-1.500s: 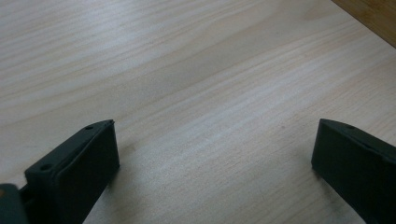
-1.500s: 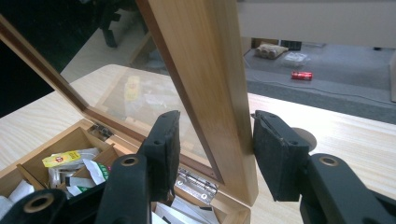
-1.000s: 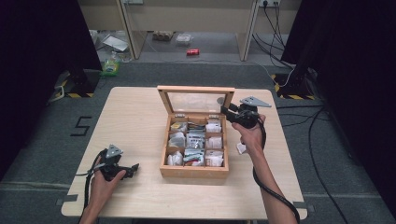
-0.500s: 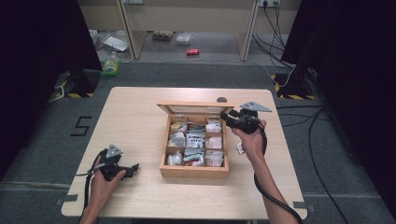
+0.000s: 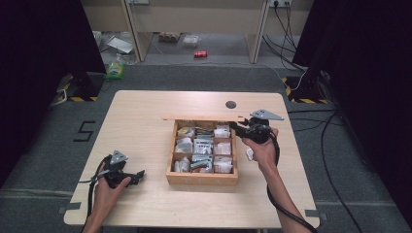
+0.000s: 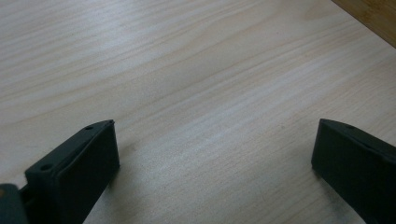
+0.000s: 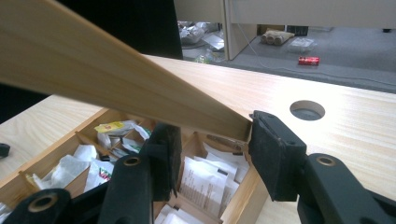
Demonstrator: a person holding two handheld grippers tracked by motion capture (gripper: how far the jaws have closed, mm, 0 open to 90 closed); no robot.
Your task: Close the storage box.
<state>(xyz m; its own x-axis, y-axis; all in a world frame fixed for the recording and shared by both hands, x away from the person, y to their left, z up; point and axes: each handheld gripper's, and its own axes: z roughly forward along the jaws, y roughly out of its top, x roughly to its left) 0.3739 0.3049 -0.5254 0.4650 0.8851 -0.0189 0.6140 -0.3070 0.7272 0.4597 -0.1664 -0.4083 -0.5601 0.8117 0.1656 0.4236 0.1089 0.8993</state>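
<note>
A wooden compartment box (image 5: 201, 178) holding tea bags and sachets (image 5: 203, 145) sits right of the table's middle. Its hinged lid (image 5: 204, 117) is tilted far down, edge-on to the high view. My right gripper (image 5: 236, 127) is at the lid's right front corner. In the right gripper view the lid (image 7: 116, 70) slants over the sachets (image 7: 205, 177), and its corner lies between the jaws of that gripper (image 7: 212, 135), against the right one; the jaws stand apart. My left gripper (image 5: 138, 174) rests low over the table near the front left, open (image 6: 215, 135) over bare wood.
A round cable hole (image 5: 231, 104) (image 7: 307, 109) lies behind the box. A small white item (image 5: 249, 154) sits by the right hand. On the floor beyond the table there are a red can (image 5: 200, 54), cables and shelving.
The lid has swung down from upright towards the box. My right gripper came down and forward with the lid's corner. The left gripper has not moved.
</note>
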